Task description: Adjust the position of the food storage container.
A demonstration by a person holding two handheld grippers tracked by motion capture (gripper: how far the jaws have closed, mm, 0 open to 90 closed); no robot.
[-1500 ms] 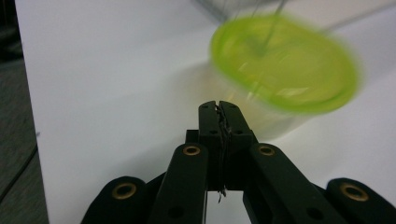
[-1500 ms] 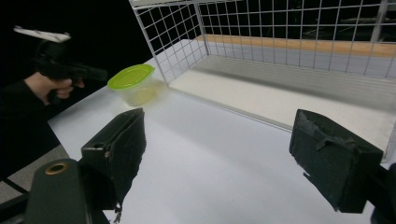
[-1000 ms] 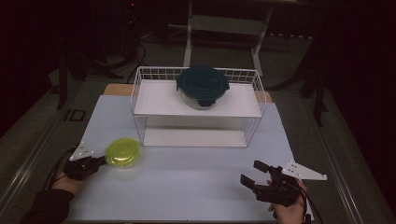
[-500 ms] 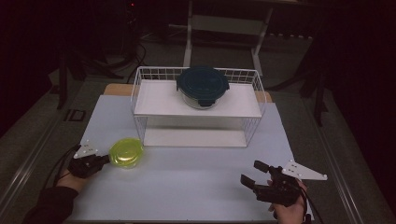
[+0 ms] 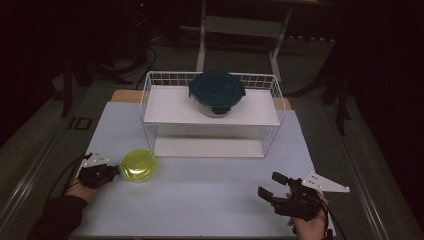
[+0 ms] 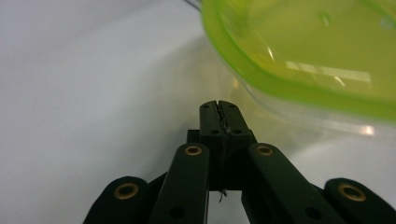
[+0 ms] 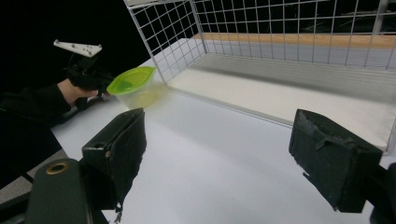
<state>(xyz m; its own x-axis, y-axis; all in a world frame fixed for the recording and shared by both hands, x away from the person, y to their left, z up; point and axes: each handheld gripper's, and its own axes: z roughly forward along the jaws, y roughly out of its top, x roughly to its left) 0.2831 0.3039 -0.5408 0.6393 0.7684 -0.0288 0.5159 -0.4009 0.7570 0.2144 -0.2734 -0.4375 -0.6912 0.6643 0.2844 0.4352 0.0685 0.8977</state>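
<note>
Lime-green lid tops the small clear container (image 5: 137, 166), sitting on the white table (image 5: 210, 200). It lies just beyond the left gripper (image 5: 114, 171), whose jaws are pressed together empty. Well apart, the right gripper (image 5: 272, 185) stands wide open.

Green-lidded tub (image 6: 303, 60) cut off, perhaps blurred, above shut tongs (image 6: 219, 108).
</note>
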